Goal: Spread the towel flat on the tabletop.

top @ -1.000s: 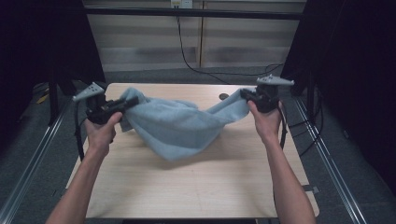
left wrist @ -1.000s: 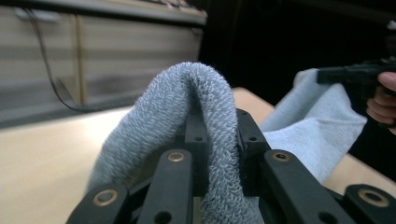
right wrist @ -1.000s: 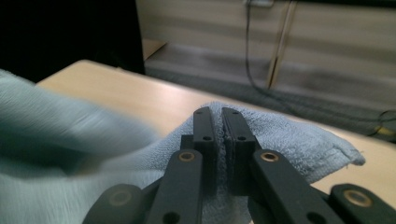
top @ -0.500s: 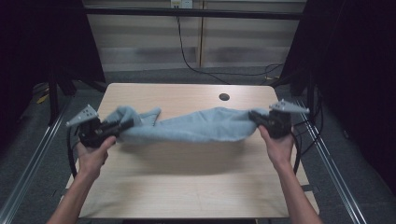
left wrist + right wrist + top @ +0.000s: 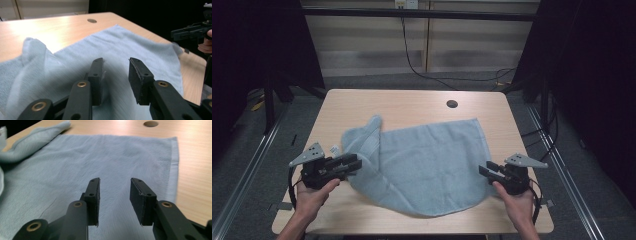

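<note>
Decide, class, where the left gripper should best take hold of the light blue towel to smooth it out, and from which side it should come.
Probably the folded-over far-left corner of the towel, approached from the table's left edge. That flap lies doubled on the cloth and raised, giving the open left gripper a thick edge to pinch; the rest lies flat on the table.

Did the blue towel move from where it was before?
Yes. The towel was stretched in the air between the grippers; now it lies spread on the table, nearer the person, farther from the round hole.
</note>
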The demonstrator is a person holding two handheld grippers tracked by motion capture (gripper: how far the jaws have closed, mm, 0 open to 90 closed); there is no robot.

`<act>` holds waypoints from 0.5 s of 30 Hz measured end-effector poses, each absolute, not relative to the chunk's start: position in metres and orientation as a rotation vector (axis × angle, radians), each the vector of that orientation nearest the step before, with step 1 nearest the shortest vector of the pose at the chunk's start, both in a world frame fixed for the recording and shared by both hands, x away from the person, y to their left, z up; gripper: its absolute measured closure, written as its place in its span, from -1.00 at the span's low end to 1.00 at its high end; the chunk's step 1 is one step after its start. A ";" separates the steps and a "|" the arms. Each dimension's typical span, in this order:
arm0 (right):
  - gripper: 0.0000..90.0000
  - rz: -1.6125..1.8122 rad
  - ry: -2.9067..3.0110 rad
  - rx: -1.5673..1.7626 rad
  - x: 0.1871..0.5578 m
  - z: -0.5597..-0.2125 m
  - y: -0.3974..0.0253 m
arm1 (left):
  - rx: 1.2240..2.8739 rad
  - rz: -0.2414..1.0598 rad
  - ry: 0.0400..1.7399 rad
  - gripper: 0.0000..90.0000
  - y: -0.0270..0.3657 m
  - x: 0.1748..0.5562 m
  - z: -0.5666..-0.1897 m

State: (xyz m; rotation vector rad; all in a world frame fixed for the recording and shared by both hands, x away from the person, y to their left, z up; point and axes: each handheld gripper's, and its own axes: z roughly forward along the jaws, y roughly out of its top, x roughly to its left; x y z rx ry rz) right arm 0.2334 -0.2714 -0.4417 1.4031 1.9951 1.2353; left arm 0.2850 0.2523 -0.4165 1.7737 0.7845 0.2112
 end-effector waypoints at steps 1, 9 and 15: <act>0.36 1.233 1.980 1.416 0.237 -0.441 -0.276 | 1.769 0.218 0.789 0.42 0.252 0.288 -0.416; 0.44 1.132 2.077 1.509 0.254 -0.479 -0.279 | 1.920 0.207 0.867 0.42 0.234 0.329 -0.458; 0.25 1.129 2.171 1.483 0.245 -0.486 -0.269 | 2.095 0.154 0.889 0.16 0.221 0.333 -0.494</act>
